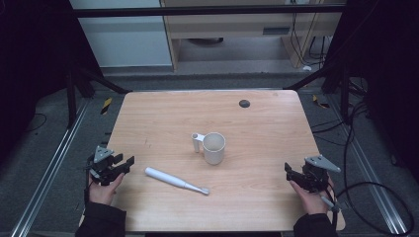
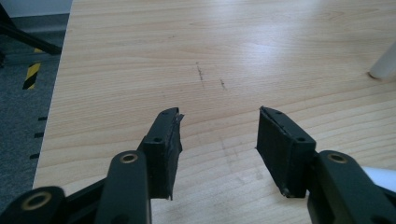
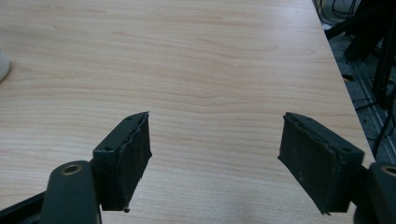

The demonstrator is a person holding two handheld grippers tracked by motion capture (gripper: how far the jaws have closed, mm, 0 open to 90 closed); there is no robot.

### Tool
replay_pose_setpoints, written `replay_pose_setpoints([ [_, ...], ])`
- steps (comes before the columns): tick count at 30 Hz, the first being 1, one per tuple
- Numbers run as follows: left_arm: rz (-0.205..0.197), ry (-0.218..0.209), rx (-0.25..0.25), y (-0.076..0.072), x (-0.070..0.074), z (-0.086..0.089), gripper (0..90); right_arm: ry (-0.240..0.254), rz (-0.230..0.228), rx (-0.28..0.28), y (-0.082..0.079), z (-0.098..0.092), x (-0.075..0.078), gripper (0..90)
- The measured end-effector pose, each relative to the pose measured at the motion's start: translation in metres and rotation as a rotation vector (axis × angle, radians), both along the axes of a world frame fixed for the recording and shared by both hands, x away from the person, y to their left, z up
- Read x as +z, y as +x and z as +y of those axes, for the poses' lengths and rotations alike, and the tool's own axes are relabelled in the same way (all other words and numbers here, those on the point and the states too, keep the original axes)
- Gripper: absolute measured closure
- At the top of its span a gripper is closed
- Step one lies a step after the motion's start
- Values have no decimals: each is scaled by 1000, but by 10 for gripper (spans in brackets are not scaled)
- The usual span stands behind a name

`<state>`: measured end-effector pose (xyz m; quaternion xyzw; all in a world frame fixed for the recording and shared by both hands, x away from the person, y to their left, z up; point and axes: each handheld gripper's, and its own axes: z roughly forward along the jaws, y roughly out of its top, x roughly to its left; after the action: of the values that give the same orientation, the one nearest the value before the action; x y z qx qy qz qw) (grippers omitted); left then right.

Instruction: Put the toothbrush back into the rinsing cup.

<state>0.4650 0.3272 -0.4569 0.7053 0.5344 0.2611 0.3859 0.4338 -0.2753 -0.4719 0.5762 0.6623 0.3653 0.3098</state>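
The high view looked forward and down from above the near edge of the table, taking in its whole top and the floor beyond. The left gripper view sat low and close over the near left corner, facing toward the far edge. The right gripper view sat likewise near the right edge. All three shared the wooden top.

Both hand-held grippers — jaws apart
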Motion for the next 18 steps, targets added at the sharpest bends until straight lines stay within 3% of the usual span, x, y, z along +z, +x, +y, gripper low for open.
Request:
replay_pose_setpoints([
  [7,26,6,-40,-2,4,-6,589,2,-2,25,-3,6,2,250],
  [18,30,32,-122,-4,10,-26,696,14,-2,76,-7,17,5,272],
])
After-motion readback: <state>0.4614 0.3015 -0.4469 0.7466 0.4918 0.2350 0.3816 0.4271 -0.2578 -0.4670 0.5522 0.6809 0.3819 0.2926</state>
